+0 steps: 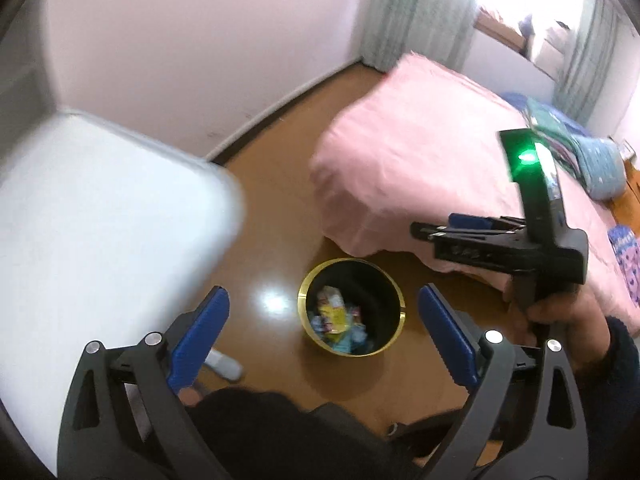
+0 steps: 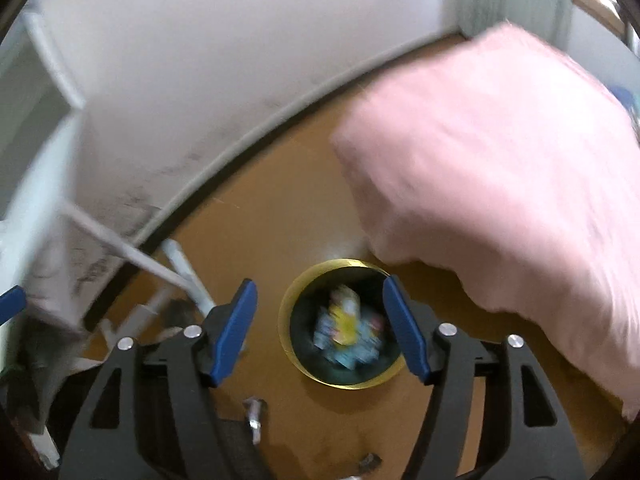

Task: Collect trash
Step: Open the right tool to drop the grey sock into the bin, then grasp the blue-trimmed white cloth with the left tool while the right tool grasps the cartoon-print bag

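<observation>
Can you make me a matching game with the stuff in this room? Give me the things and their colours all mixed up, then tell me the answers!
Things:
1. blanket on the bed
2. trash bin rim
3. left gripper finger pads
4. floor

Colours:
A. blue
B. brown
C. pink
D. gold

Pairs: 1-C, 2-D, 3-A, 4-B

You are looking at a pink bed cover lying beside a white table, with green curtains hanging behind.
</observation>
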### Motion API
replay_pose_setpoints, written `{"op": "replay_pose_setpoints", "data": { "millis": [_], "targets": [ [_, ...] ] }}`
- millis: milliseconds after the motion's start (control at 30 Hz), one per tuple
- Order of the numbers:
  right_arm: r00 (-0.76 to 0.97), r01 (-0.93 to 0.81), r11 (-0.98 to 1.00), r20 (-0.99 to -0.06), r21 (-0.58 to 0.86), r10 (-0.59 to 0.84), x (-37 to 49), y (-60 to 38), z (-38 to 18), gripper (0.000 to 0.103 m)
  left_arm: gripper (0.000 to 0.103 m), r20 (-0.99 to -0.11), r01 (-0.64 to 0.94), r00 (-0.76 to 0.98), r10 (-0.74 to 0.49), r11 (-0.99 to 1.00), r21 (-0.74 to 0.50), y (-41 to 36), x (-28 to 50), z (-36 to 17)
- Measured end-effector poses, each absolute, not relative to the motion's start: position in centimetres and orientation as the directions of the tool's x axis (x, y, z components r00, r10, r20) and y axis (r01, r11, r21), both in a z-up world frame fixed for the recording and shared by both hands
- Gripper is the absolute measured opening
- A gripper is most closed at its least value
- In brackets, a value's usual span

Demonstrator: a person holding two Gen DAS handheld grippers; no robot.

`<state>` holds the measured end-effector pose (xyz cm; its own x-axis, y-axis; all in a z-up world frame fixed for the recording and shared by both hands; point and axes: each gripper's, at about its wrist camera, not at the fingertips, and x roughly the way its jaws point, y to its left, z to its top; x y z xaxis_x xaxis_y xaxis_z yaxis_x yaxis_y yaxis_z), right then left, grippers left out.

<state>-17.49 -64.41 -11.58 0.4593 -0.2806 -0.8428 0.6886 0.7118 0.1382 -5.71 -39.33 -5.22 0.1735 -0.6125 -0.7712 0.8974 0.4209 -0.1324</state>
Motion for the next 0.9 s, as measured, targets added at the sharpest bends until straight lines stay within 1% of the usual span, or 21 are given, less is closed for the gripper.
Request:
{"op": "replay_pose_setpoints", "data": {
  "millis": [133, 233, 300, 400, 500, 633, 767, 900],
  "targets": [
    [0.573, 0.525, 0.839, -0.788, 0.144, -0.224, -12.4, -57.4, -7.1, 0.068, 0.093, -0.753, 0.842, 0.318, -0.576, 0.537, -0.055, -31.7, -1.9, -2.5],
    [0.626, 0.345, 0.928, -0.771, 0.140, -0.116, -7.1, -51.0, -5.1, 0.068, 0.093, -0.748, 0.756, 0.439, -0.497, 0.655, 0.008, -25.2, 1.9, -2.0],
    [0.647, 0.223, 0.962, -0.762, 0.156, -0.026, -3.2, -47.0, -4.1, 0.068, 0.093, -0.752, 0.677, 0.499, -0.430, 0.736, 0.029, -20.2, 4.7, -2.1],
    [0.647, 0.050, 0.984, -0.756, 0.173, 0.100, 3.4, -40.7, -2.9, 0.068, 0.093, -0.747, 0.569, 0.558, -0.363, 0.822, 0.026, -14.3, 7.2, -2.3],
    [0.626, -0.082, 0.988, -0.764, 0.134, 0.156, 8.6, -34.6, -2.1, 0.068, 0.093, -0.747, 0.466, 0.578, -0.329, 0.884, -0.029, -8.5, 9.3, -2.5],
    [0.588, -0.189, 0.974, -0.780, 0.125, 0.214, 14.5, -28.9, -2.2, 0.068, 0.093, -0.747, 0.356, 0.596, -0.295, 0.931, -0.083, -2.9, 10.7, -2.6],
    [0.561, -0.231, 0.967, -0.796, 0.111, 0.226, 19.5, -26.6, -2.9, 0.068, 0.093, -0.745, 0.322, 0.603, -0.286, 0.941, -0.101, -1.1, 10.6, -2.7],
    [0.523, -0.232, 0.965, -0.820, 0.127, 0.233, 22.7, -26.1, -4.4, 0.068, 0.093, -0.744, 0.306, 0.606, -0.280, 0.946, -0.107, 0.2, 11.6, -2.7]
  ]
}}
